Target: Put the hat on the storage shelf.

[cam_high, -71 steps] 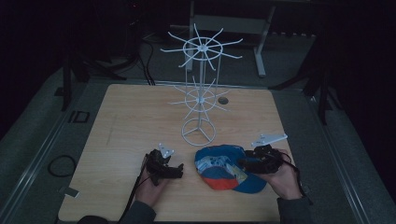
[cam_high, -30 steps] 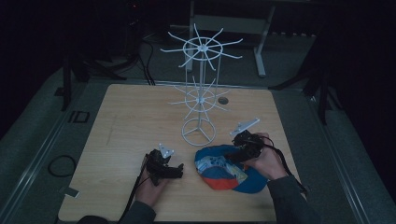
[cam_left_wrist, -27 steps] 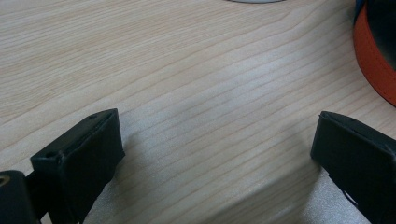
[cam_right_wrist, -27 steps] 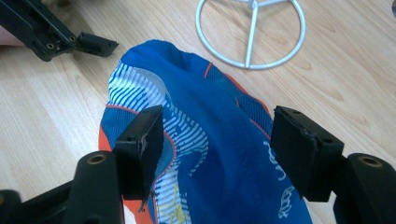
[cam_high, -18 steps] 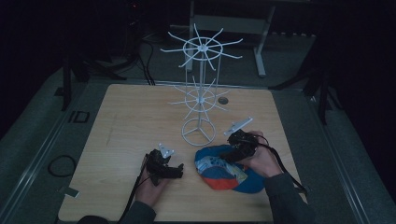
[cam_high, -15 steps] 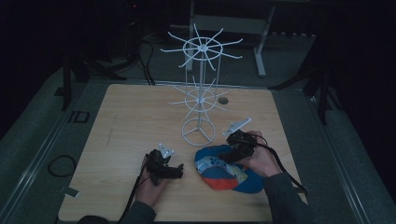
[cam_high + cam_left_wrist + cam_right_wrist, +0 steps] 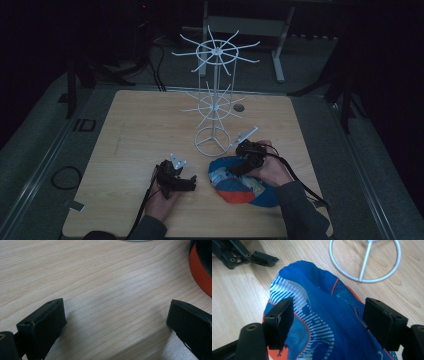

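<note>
A blue, orange and white cap (image 7: 241, 184) lies on the wooden table (image 7: 140, 130), in front of a white wire rack (image 7: 215, 100). My right gripper (image 7: 237, 170) hangs over the cap's far side, pointing down and left. In the right gripper view its jaws have just been opening and stand open (image 7: 329, 306), with the cap's blue crown (image 7: 329, 315) between them and no pad pressing on it. My left gripper (image 7: 191, 184) rests on the table left of the cap. In the left gripper view it is open (image 7: 116, 315) over bare wood, and the cap's orange edge (image 7: 200, 270) lies at the right.
The rack's base ring (image 7: 364, 262) sits just beyond the cap, and its spokes (image 7: 220, 50) spread above the table's middle. A round hole (image 7: 239, 107) is in the tabletop behind the rack. Dark floor and cables surround the table.
The right gripper has moved from the cap's right side leftward, toward the rack, and down over the crown. The left gripper and the cap have stayed put.
</note>
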